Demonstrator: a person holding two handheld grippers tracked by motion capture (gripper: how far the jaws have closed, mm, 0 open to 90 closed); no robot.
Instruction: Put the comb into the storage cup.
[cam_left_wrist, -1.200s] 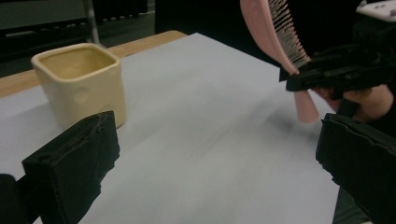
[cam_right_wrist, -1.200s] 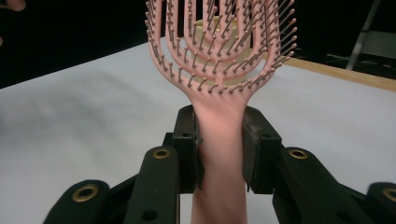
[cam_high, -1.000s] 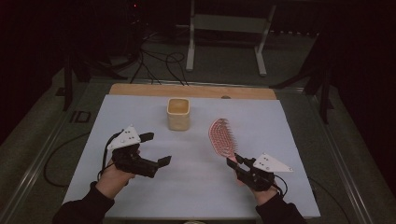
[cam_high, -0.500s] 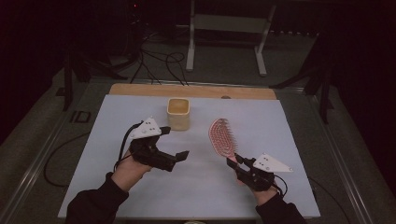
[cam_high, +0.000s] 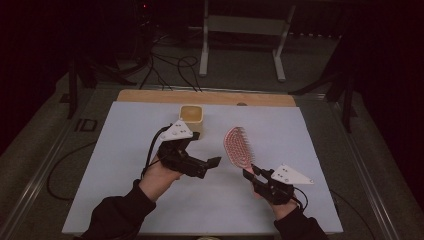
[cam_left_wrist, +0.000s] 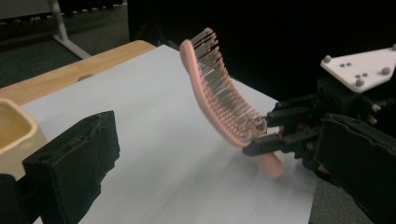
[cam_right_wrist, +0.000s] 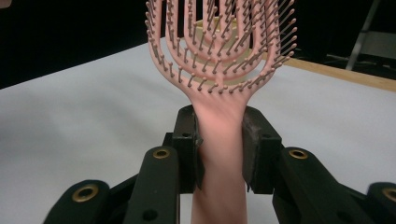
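At the near right of the table we hold the right gripper (cam_high: 248, 173) clenched on the handle of the pink hairbrush (cam_high: 238, 146), both pads pressed flat against it, as the right gripper view shows. We carry the brush off the white mat (cam_high: 125, 150), its head tilted up and away from us, bristles turned toward our left. We judge the grip risky: the pads bite low on a smooth, narrow handle while the long head hangs out ahead, so a quick swing could make the brush pivot or slide out. Further in, our left gripper (cam_high: 212, 164) hangs released with nothing between its jaws, pointing toward the brush; coming in fast, it could knock the head and twist it in the other grip. Beyond, the cream cup (cam_high: 191, 118) stands upright just behind our left hand (cam_high: 162, 175), and a careless sweep of that hand could tip it
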